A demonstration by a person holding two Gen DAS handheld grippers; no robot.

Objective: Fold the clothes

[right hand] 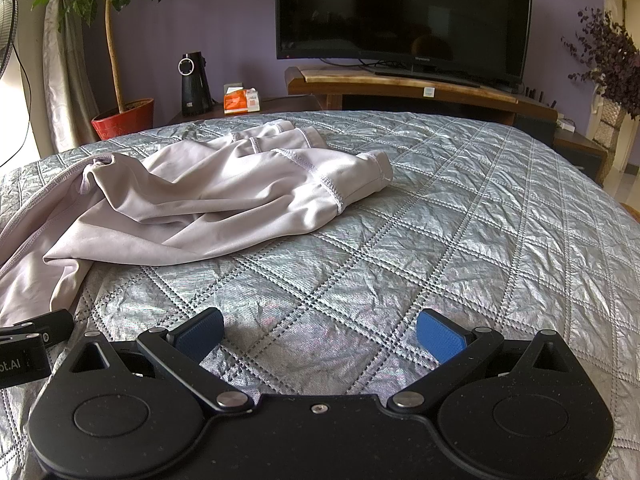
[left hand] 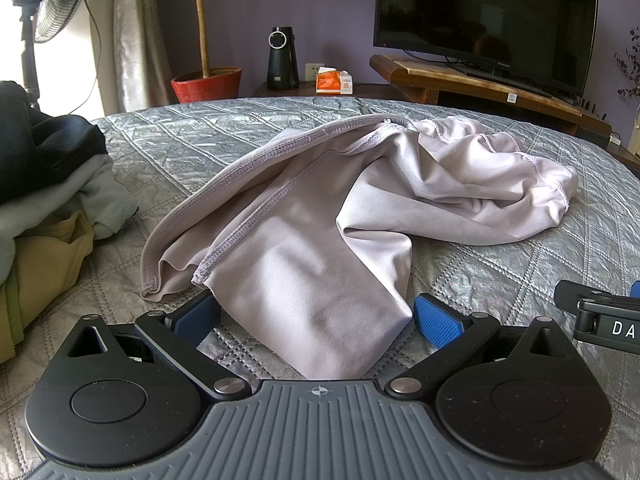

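A pale lilac garment [left hand: 320, 216] lies crumpled on the grey quilted bed [left hand: 500, 264]; it also shows in the right wrist view [right hand: 192, 204] at the left. My left gripper [left hand: 316, 316] is open, its blue pads on either side of the garment's near end, which lies between the jaws. My right gripper [right hand: 320, 332] is open and empty over bare quilt [right hand: 400, 240], to the right of the garment. Part of the right gripper [left hand: 600, 312] shows at the left wrist view's right edge.
A pile of dark, grey and tan clothes [left hand: 44, 184] lies at the bed's left. Beyond the bed stand a red plant pot [left hand: 206, 84], a black speaker [left hand: 282, 58], an orange box [left hand: 334, 82], a TV [left hand: 484, 20] on a wooden stand, and a fan [left hand: 56, 0].
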